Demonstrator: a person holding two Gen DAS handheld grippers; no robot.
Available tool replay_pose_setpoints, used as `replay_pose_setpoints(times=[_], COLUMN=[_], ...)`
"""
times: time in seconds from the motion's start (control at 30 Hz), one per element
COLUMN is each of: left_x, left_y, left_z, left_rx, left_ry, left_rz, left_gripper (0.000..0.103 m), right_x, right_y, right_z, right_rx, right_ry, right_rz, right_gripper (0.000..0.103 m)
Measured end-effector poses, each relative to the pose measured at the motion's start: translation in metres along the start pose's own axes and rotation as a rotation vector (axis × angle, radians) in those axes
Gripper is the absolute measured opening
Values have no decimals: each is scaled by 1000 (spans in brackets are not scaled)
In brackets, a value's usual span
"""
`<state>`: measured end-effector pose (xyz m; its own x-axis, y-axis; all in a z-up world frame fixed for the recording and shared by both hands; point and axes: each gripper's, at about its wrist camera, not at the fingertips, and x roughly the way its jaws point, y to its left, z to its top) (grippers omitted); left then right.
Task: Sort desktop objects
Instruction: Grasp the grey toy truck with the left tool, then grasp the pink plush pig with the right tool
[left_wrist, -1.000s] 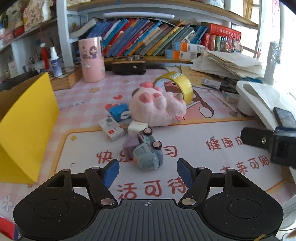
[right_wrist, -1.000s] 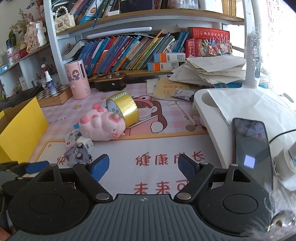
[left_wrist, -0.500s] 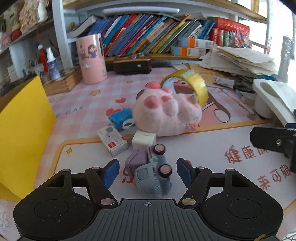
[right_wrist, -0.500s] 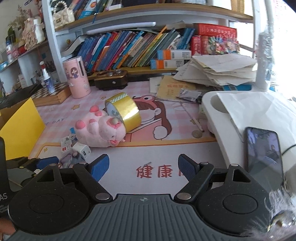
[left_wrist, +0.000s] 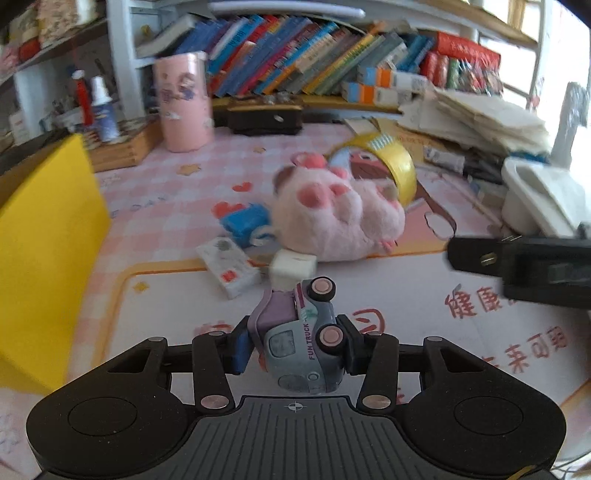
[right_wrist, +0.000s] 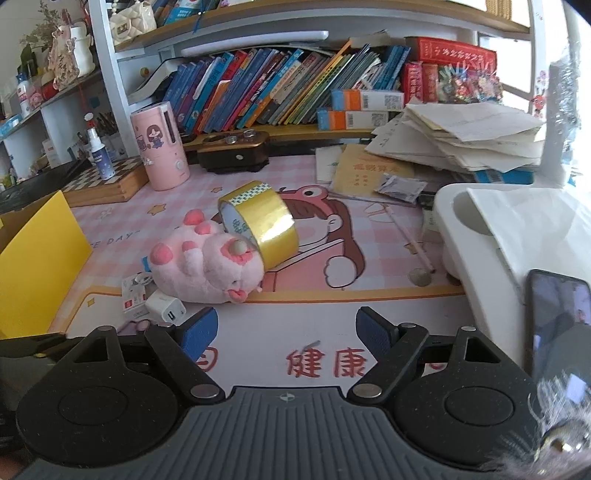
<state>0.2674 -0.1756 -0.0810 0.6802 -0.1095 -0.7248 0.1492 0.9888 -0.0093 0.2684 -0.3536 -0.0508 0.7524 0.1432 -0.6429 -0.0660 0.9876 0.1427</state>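
Toy truck (left_wrist: 301, 343), grey-blue, lilac roof, pink wheels, on its side, left gripper (left_wrist: 295, 343) fingers closing around it; right gripper (right_wrist: 286, 328) fingers spread

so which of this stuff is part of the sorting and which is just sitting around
Job: toy truck between the closing left jaws, pink plush, gold tape roll, white charger, yellow box.
Lying about: shelf books, paper stack, phone.

Grey-lilac toy truck (left_wrist: 301, 341), pink plush pig (right_wrist: 207, 266), gold tape roll (right_wrist: 264, 223), yellow box (left_wrist: 40, 258)
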Motion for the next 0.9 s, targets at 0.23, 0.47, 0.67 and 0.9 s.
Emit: replay_pose_setpoints(times=[0.23, 0.47, 0.67, 0.9], left_x=[-56, -76, -84, -92], left_y=[29, 41, 46, 43], left_z=[2, -5, -10, -17], left_rx=[-88, -129, -149, -132], left_ry=[-59, -72, -78, -78], left_rz=[28, 78, 96, 99], left_gripper=[45, 45, 45, 45], right_x=[28, 57, 99, 125], right_y=[20, 55, 78, 72], right_z=[7, 25, 31, 30], right_rx=[-58, -308, -481, -484], right_ry=[-17, -46, 20, 23], right_rz=[81, 162, 113, 78], right_gripper=[91, 88, 91, 60])
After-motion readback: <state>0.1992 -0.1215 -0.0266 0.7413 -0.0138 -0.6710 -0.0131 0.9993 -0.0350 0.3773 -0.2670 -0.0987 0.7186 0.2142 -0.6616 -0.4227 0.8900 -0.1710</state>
